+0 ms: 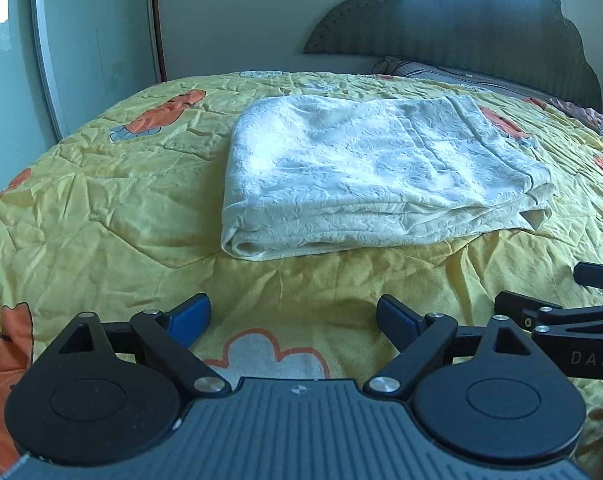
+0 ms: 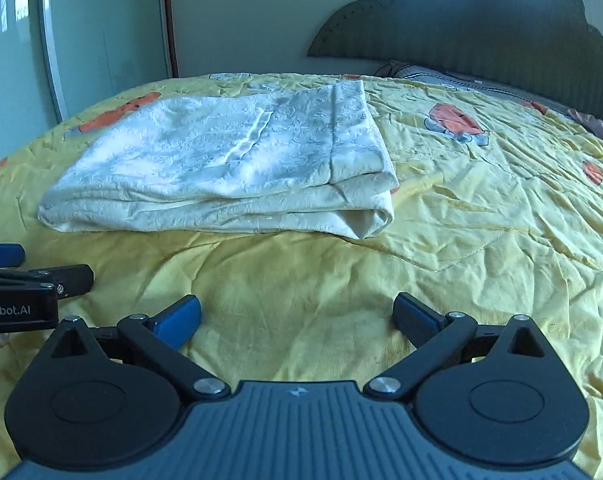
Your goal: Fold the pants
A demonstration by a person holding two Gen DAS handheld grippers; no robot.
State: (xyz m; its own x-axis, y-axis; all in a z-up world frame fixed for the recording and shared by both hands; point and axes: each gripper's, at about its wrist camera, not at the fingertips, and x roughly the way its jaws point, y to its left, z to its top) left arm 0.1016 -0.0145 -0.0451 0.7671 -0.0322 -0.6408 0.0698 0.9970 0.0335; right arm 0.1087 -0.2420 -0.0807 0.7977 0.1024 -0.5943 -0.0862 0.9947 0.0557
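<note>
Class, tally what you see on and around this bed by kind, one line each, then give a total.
Folded cream pants: 1
Yellow quilt: 1
Headboard: 1
Pillow: 1
Grippers, jaws open: 2, left gripper and right gripper
Total: 6

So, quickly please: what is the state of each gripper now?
Left gripper: open, holding nothing, short of the folded pants.
Right gripper: open, holding nothing.

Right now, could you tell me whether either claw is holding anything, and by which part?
Nothing is held: the left claw and right claw are both open, short of the folded pants.
</note>
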